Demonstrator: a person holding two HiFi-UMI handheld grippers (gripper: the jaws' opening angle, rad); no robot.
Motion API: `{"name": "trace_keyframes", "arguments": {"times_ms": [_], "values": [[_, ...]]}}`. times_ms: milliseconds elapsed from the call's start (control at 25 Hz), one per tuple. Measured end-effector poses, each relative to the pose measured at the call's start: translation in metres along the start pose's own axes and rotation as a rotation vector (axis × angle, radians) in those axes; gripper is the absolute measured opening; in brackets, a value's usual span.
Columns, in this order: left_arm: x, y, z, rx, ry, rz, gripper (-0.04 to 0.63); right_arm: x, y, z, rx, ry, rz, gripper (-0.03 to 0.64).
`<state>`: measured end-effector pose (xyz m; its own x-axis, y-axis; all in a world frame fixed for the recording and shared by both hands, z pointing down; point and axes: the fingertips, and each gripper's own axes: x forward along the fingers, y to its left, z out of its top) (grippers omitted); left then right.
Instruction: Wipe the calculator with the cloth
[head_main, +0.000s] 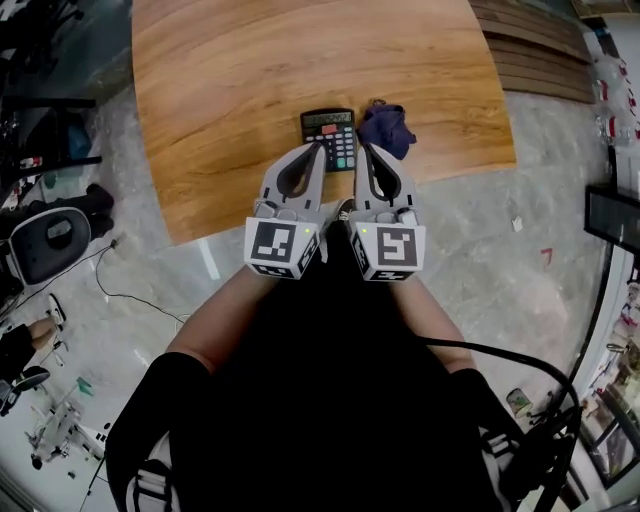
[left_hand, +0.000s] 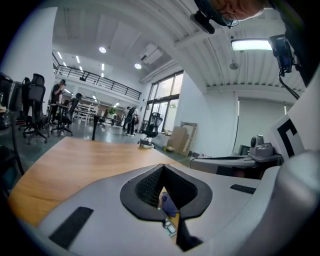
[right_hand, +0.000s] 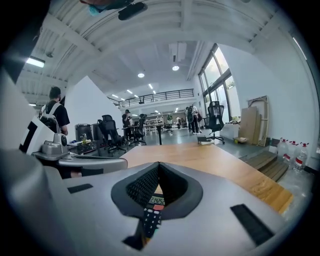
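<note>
A dark calculator lies near the front edge of the wooden table, with a crumpled purple cloth just to its right. My left gripper hovers at the calculator's near left corner, jaws shut and empty. Beside it, my right gripper is also shut and empty, its tip between calculator and cloth. In the left gripper view, the cloth and some calculator keys show through the gap behind the closed left gripper. The right gripper view shows the calculator behind the closed right gripper.
The table's front edge runs just under both grippers. A black cable trails on the floor at right, and an office chair stands at left. Bottles stand on the floor at far right.
</note>
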<state>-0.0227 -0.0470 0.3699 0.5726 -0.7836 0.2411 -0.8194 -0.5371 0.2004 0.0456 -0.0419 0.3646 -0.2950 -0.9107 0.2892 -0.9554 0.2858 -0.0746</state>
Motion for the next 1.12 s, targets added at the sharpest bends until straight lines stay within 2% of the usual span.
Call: {"name": "trace_keyframes", "arguments": {"times_ms": [240,480,760,960,1120], "values": [[0.023,-0.003,-0.010,-0.015,0.014,0.072,0.006,0.015,-0.020,-0.011,0.008,0.013,0.067,0.015],[0.027,-0.004,-0.011,0.006,0.027,0.104,0.006,0.025,-0.024,-0.015,0.011,0.022,0.103,0.015],[0.044,0.018,-0.037,-0.016,0.107,0.057,0.006,0.046,-0.021,-0.036,0.018,0.085,0.053,0.014],[0.061,0.039,-0.067,-0.064,0.169,0.019,0.006,0.069,-0.023,-0.071,0.023,0.152,0.025,0.015],[0.069,0.052,-0.097,-0.069,0.224,0.001,0.006,0.084,-0.025,-0.103,0.014,0.215,0.004,0.015]]}}
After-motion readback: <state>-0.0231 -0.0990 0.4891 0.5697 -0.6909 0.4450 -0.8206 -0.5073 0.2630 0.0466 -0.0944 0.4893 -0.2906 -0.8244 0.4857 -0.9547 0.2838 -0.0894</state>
